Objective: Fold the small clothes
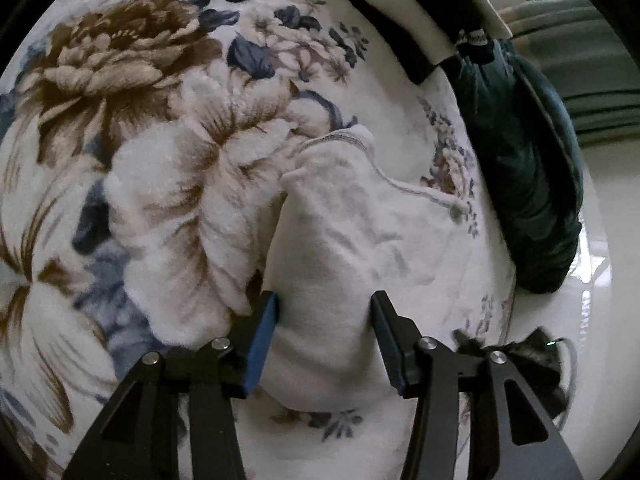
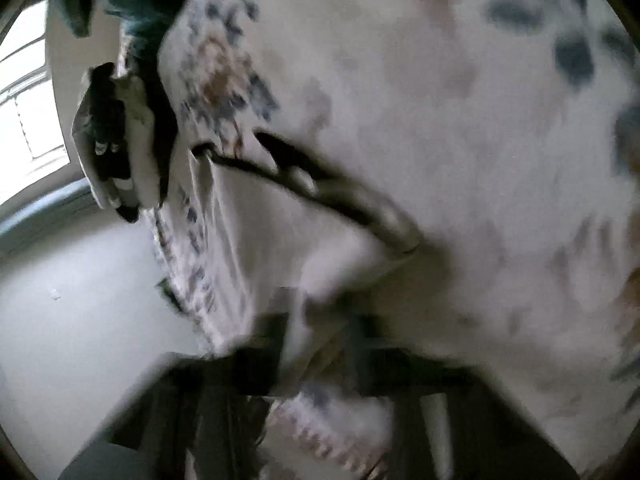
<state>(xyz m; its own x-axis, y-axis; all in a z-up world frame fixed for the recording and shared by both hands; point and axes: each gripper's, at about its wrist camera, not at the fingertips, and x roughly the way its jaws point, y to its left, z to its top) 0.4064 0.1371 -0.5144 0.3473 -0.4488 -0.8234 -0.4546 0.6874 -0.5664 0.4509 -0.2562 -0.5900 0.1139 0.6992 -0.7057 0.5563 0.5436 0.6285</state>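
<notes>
A small white garment [image 1: 352, 232] with a stitched hem lies on a floral blanket [image 1: 132, 128]. My left gripper [image 1: 324, 312] has its jaws apart with a bunched end of the garment between them; the pads stand at either side of the cloth. In the right wrist view everything is blurred by motion. My right gripper [image 2: 320, 320] sits low over white cloth [image 2: 280, 240] near the blanket's edge, and cloth lies between its fingers. Whether it grips is unclear. The other gripper [image 2: 320, 184] shows there as a dark streak.
A dark green pillow [image 1: 528, 168] lies at the blanket's right edge. A white bed frame [image 1: 440, 12] runs along the top. A pale glossy floor [image 1: 592, 280] lies to the right. A dark object [image 1: 520, 360] sits at the lower right. A window [image 2: 28, 92] is at left.
</notes>
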